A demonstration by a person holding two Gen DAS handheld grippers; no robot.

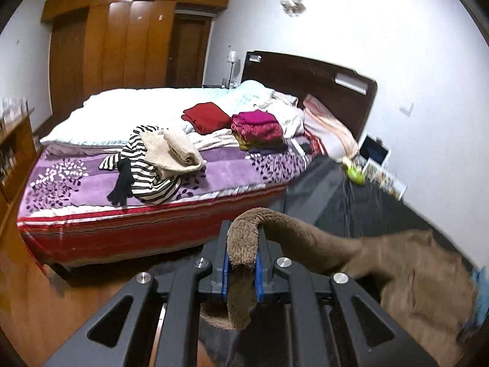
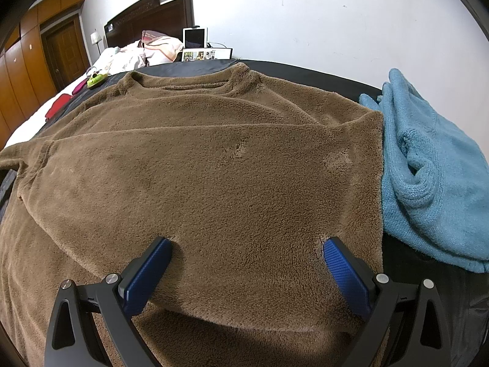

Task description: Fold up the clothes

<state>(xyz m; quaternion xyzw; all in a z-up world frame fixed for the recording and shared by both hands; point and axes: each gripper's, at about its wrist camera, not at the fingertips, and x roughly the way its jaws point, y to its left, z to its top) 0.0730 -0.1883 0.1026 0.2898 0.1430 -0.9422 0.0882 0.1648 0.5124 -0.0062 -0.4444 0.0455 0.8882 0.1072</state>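
The left claw [image 1: 243, 244] is clenched on a fold of the brown fleece [image 1: 406, 278]; the pinched strip loops over the top of its blue pads [image 1: 225, 275] and hangs down behind them, while the rest of the garment trails off to the claw's right, blurred, over a dark sheet [image 1: 333, 183]; a sliver of blue knit [image 1: 483, 290] shows at the far right edge. Ahead of this claw and to its left stands a bed [image 1: 91, 229] with a purple leafy cover; on it lie a striped top [image 1: 146, 171] with a cream knit [image 1: 174, 150] on it, a black glove [image 1: 121, 185] just beside them, and farther back a red fold [image 1: 206, 116] and a magenta stack [image 1: 258, 128]; a wooden wardrobe [image 1: 122, 36] fills the wall beyond.

The right claw [image 2: 247, 247] is released, its jaws spread wide with both blue pads [image 2: 343, 270] resting on the fleece [image 2: 198, 159]; the garment lies spread flat ahead of it, neckline at the far end, one side folded inward; the blue knit [image 2: 428, 168] sits bunched just beside the fleece, to this claw's right; a small green thing [image 2: 96, 79] lies far ahead to the left.
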